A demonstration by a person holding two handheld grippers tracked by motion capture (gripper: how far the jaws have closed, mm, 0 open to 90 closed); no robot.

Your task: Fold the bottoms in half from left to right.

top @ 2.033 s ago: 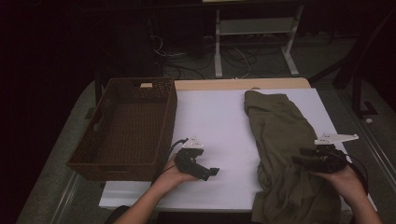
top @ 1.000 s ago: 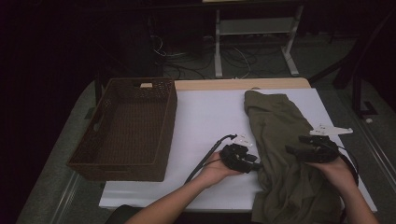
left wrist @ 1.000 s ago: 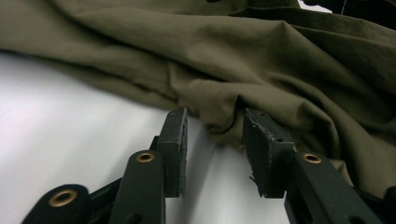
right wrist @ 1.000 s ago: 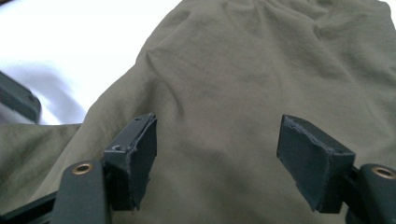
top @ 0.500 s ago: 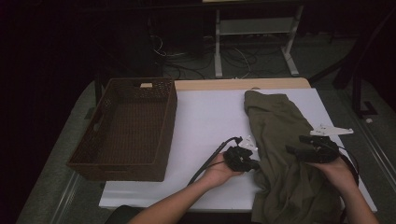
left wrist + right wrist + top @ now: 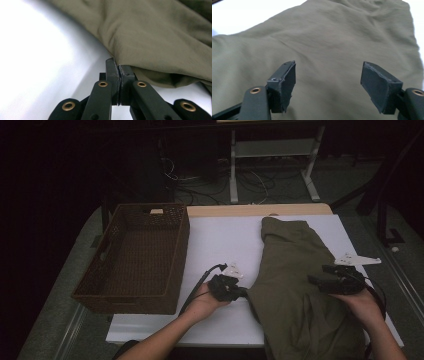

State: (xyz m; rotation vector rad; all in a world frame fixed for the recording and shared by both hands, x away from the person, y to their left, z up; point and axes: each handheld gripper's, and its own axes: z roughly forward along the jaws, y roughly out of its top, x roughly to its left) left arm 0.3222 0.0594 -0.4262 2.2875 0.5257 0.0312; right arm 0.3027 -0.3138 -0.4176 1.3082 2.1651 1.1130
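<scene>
Found the cloth spread over the right half of the counter, with its near end reaching past the front edge. Held the left hand-held gripper low at the cloth's left edge, jaws pressed fully together; could not tell whether any fabric was caught between them. Held the right hand-held gripper just over the cloth, jaws wide apart, gripping nothing. Noted a basket at the counter's left, well apart from the cloth.
</scene>
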